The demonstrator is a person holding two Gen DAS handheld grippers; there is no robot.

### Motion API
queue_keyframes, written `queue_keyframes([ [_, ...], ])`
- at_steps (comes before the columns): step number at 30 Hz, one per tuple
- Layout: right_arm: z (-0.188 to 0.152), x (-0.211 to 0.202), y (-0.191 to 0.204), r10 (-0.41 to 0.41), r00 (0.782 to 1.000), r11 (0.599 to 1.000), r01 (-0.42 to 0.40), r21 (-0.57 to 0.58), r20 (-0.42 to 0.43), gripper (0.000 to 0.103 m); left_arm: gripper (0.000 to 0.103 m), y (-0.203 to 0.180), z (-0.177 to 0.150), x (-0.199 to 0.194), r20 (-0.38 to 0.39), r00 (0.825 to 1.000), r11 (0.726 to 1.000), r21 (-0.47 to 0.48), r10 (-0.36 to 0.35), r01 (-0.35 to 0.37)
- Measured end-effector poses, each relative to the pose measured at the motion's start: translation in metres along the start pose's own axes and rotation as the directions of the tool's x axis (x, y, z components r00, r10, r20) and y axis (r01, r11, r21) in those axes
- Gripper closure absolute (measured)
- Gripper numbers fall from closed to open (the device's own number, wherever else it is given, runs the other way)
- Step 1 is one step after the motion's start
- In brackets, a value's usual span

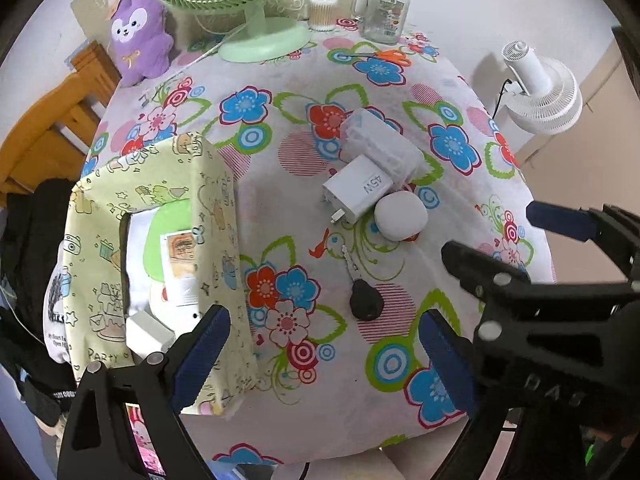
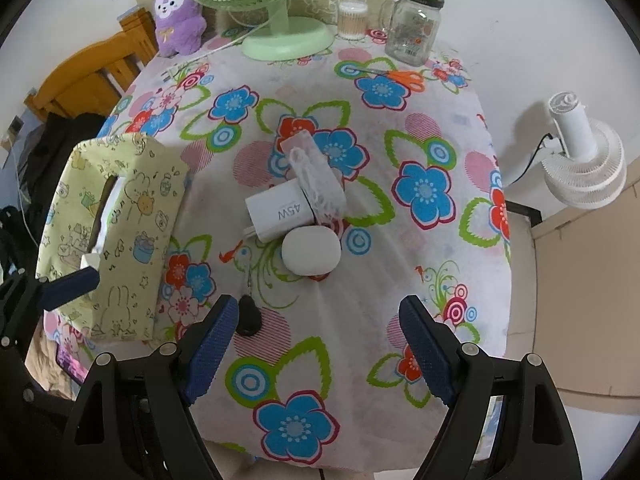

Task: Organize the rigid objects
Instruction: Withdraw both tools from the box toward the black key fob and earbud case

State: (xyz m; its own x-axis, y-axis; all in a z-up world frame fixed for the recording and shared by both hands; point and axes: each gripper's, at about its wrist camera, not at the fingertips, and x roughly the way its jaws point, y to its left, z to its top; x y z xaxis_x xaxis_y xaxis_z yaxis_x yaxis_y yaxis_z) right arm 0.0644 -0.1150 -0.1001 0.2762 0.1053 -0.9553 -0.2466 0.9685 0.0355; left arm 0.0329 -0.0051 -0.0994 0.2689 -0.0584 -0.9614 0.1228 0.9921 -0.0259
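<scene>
Jaws first: your right hand-held gripper stands wide with nothing between its blue, knurled pads, hanging over the near part of the tabletop; your left hand-held gripper is just as wide and empty, beside the paper-wrapped box.

Nearest of the loose things is the black car key, just off the right gripper's left pad, its metal blade pointing away from you. It is small, flat and hard, so I'd judge it the step in hand: come down with the pads either side of the rounded fob, not the thin blade, and close low, since the floral cloth is soft and may wrinkle under the tips.

Beyond the key lies the white earbud-style case, smooth and pebble-round (likely to squirt out of a shallow pinch). Touching it is the white charger block, flat-sided and easy to square up on, and against that a translucent ribbed plastic case.

The box, open on top, already holds some white items and looks the likely destination. Farther back sit the green fan, glass jar and orange scissors; leave them.
</scene>
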Motion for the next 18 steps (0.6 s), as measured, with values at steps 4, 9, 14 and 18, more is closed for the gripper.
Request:
queue_keyframes([
  [4,-0.002,0.007,-0.008,0.017,1.000,1.000,-0.017,-0.002,-0.011,0.018,0.006,-0.008,0.002,0.006,-0.010,1.000,1.000,-0.001,0.010,-0.010],
  [9,-0.001,0.011,-0.020,0.016,1.000,1.000,-0.016,-0.019,-0.017,0.018,0.006,-0.018,0.006,0.013,-0.016,1.000,1.000,-0.013,0.010,-0.010],
  [14,0.000,0.018,-0.033,0.036,0.999,0.999,-0.036,-0.021,-0.023,0.018,0.007,-0.025,0.012,0.027,-0.034,0.999,1.000,-0.022,0.010,-0.011],
  [18,0.003,0.025,-0.040,0.037,0.999,0.999,-0.038,-0.024,-0.032,0.018,0.006,-0.030,0.016,0.036,-0.038,0.999,0.999,-0.036,0.005,-0.006],
])
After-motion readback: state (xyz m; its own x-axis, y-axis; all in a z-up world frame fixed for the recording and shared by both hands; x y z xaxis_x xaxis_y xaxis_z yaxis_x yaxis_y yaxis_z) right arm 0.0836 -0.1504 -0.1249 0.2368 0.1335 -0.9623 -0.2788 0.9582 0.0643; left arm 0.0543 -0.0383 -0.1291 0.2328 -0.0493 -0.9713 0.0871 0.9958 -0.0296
